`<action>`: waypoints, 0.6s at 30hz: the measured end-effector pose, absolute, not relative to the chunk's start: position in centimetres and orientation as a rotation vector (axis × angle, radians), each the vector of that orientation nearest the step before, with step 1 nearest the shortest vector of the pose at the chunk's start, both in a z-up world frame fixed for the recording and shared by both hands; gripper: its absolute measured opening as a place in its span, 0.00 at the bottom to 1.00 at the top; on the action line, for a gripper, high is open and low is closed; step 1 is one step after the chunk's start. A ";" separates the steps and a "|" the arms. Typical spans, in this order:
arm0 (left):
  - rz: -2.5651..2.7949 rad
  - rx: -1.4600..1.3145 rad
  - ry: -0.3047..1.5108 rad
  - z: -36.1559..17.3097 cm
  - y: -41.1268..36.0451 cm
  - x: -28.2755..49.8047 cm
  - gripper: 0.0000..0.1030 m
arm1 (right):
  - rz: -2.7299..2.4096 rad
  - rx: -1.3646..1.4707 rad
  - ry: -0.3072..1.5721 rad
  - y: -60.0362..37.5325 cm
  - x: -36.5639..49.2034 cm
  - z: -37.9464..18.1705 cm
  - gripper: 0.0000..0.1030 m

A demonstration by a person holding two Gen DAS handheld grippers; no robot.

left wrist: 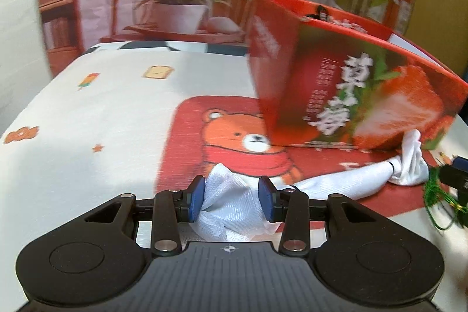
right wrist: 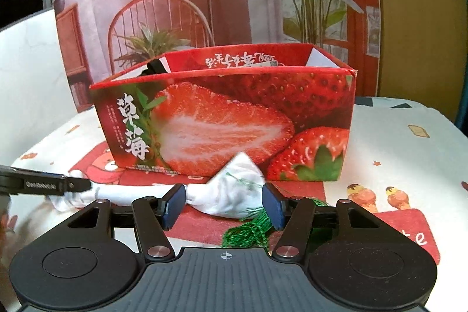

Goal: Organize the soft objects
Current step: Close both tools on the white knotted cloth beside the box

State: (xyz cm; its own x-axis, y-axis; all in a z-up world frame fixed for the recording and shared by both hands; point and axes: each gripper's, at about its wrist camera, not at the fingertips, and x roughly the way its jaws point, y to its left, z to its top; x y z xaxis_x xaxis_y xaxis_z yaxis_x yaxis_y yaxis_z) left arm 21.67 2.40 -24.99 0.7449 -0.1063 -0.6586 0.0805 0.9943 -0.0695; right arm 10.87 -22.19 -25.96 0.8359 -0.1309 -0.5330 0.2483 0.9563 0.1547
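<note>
Stretching across the cloth-covered surface [left wrist: 87, 113] in front of the strawberry box [right wrist: 228, 119], the white cloth [left wrist: 231, 203] lies with its long axis running left to right, roughly parallel to the box's front wall. Its left end sits between the fingers of the left gripper [left wrist: 232, 199], which are set moderately wide; the left blue pad [left wrist: 196, 199] touches the bunched fabric, while the right pad appears just clear of it, so no firm hold is evident. From there the cloth narrows into a twisted neck and points toward its bulkier right end, which lies between and just beyond the fingers of the right gripper [right wrist: 223, 203]. These fingers also stand wide, neither one pressing the fabric. A tangle of green string [right wrist: 248, 230] lies under and just before the right finger, touching the cloth.

Risks, as judged: closing the right fingers here could catch the string with the cloth and drag both along. If only one end is gripped, the loose end may trail and snag on the box rim or push the light box back. A shallow pinch on thin folds may slip during lifting.
</note>
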 end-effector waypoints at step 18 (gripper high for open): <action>0.003 -0.202 0.701 -24.7 6.9 21.5 0.59 | -0.072 0.216 0.583 -20.9 16.7 -25.8 0.54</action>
